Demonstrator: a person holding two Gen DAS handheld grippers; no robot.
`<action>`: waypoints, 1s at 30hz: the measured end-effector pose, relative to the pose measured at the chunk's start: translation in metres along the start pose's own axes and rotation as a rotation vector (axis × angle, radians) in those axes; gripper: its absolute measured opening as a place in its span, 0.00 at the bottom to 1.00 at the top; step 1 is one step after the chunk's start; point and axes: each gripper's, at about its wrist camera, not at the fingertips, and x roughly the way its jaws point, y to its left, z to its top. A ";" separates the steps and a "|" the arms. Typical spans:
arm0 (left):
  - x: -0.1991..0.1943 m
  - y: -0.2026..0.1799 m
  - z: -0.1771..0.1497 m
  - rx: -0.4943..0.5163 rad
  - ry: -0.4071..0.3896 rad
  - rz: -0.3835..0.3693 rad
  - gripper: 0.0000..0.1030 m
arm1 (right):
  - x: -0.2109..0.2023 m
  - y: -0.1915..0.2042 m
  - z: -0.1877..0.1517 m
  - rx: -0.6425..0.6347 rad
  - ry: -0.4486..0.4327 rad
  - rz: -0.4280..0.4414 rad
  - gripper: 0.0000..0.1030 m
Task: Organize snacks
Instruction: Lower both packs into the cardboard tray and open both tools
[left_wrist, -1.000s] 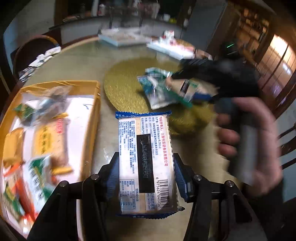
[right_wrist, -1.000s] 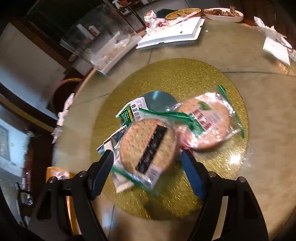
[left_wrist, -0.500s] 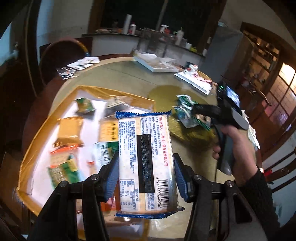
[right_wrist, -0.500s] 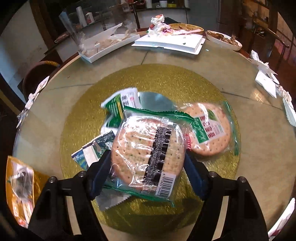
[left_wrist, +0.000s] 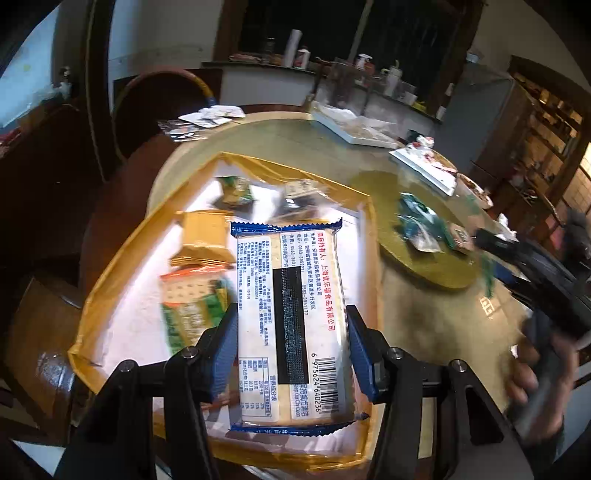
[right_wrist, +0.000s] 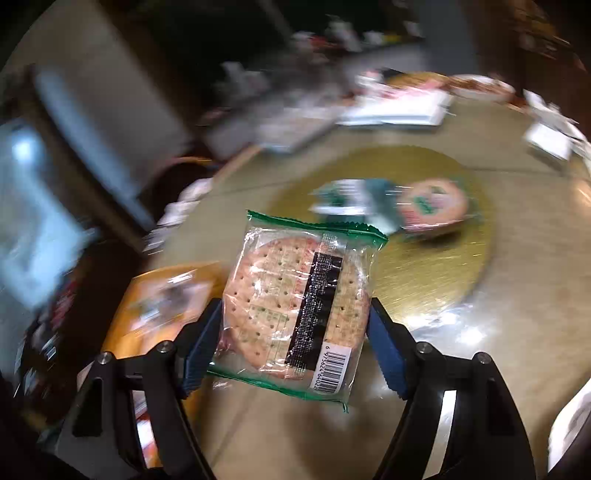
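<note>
My left gripper (left_wrist: 291, 350) is shut on a blue-edged rectangular cracker pack (left_wrist: 291, 317) and holds it above the yellow tray (left_wrist: 110, 295), which holds several snack packs. My right gripper (right_wrist: 295, 339) is shut on a green-edged pack of round crackers (right_wrist: 295, 310), lifted off the gold round mat (right_wrist: 436, 258) and carried toward the tray (right_wrist: 147, 288). Another round cracker pack (right_wrist: 432, 206) and a teal packet (right_wrist: 343, 195) lie on the mat. The right gripper also shows blurred in the left wrist view (left_wrist: 532, 266).
White trays and plates (left_wrist: 354, 129) stand at the far side of the round table. Papers (left_wrist: 207, 118) lie by a wooden chair (left_wrist: 159, 99) at the far left. More white papers (right_wrist: 546, 136) sit at the right table edge.
My left gripper has carried the rectangular pack from beside the tray to above it. My right gripper closed on the round cracker pack, lifted it off the mat and swung left toward the tray.
</note>
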 end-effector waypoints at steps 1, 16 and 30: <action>0.000 0.003 0.000 -0.006 0.001 0.004 0.53 | -0.004 0.011 -0.004 -0.024 0.000 0.043 0.74; 0.010 0.051 0.000 -0.029 0.018 0.083 0.53 | 0.087 0.139 -0.050 -0.269 0.192 0.197 0.75; -0.004 0.048 0.005 -0.078 -0.074 0.056 0.79 | 0.063 0.140 -0.044 -0.245 0.095 0.264 0.84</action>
